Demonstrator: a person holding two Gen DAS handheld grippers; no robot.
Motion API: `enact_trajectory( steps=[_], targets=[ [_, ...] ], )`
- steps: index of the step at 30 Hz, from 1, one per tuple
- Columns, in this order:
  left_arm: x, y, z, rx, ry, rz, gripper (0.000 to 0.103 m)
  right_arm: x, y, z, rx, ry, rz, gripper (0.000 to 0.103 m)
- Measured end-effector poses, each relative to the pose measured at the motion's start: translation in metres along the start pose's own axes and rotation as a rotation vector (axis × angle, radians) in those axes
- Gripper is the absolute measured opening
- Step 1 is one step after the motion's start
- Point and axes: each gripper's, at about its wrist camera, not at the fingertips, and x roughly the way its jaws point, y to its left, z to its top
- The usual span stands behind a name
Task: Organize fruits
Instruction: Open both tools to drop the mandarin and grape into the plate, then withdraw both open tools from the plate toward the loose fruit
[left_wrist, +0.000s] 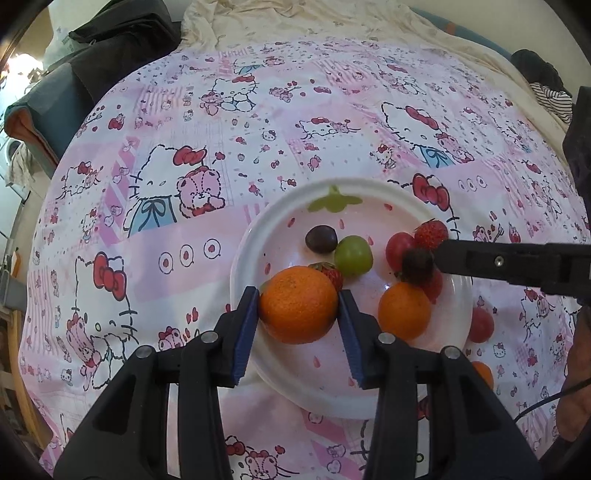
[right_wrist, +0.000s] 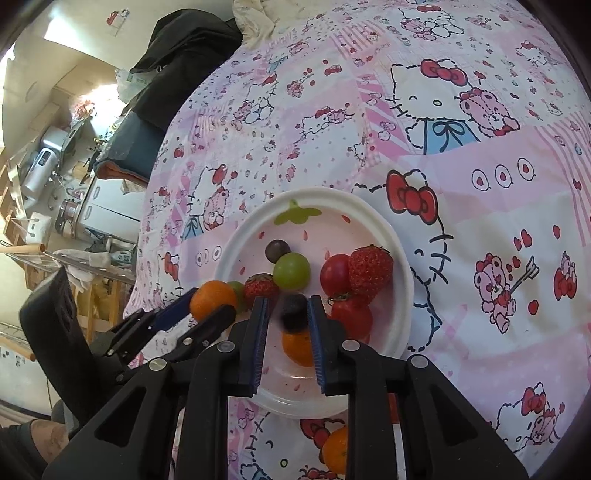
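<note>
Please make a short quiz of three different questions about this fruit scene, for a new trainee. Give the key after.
1. True or false: the left gripper is closed on an orange.
2. What sits between the right gripper's pads? A) green grape B) dark grape C) strawberry
3. Fill in: most fruits lie on a white ____.

Key:
1. True.
2. B, the dark grape.
3. plate.

Black grippers (left_wrist: 298, 306) (silver screws) with blue-padded fingers (left_wrist: 246, 328)
</note>
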Motion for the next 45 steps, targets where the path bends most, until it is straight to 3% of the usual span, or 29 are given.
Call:
enact_trajectory(
  steps=[2,4,7,8,9,10,12,20,29,31,33,45],
  targets=[
    [0.0,0.001,0.0,-0.004,0.004,-0.011,0.041,-0.002,0.001,0.001,0.002,-0.006,0.003,0.025],
    [-0.004,0.002,0.001,-0.005,-0.015,-0.008,0.067,-0.004,0.003,0.001,-0.006,-0.013,0.006,0.025],
    [-0.016,0.004,0.003,-0.009,-0.078,0.007,0.082,-0.008,0.006,0.001,-0.014,-0.022,0.003,0.025],
    [-0.018,0.004,0.004,-0.008,-0.087,0.007,0.082,-0.008,0.006,0.002,-0.011,-0.022,-0.001,0.027],
    [-0.02,0.005,0.006,-0.01,-0.093,0.009,0.082,-0.008,0.005,0.003,-0.008,-0.023,-0.007,0.038],
    [-0.022,0.006,0.006,-0.014,-0.099,0.007,0.082,-0.01,0.005,0.003,-0.006,-0.027,-0.016,0.059],
    [-0.024,0.008,0.007,-0.022,-0.108,0.008,0.082,-0.013,0.005,0.003,-0.01,-0.051,-0.019,0.077],
    [-0.036,0.015,0.005,-0.062,-0.113,0.003,0.082,-0.034,0.006,0.005,-0.008,-0.113,-0.03,0.077],
    [-0.07,0.024,0.0,-0.098,-0.194,-0.015,0.082,-0.068,0.023,-0.011,-0.054,-0.194,-0.085,0.077],
    [-0.078,0.027,-0.002,-0.116,-0.214,-0.006,0.082,-0.076,0.027,-0.015,-0.065,-0.216,-0.077,0.087],
    [-0.085,0.029,-0.005,-0.133,-0.226,-0.008,0.082,-0.084,0.033,-0.02,-0.084,-0.24,-0.088,0.091],
    [-0.108,0.031,-0.038,-0.184,-0.224,-0.023,0.083,-0.108,0.034,-0.049,-0.069,-0.264,-0.119,0.091]
  ],
)
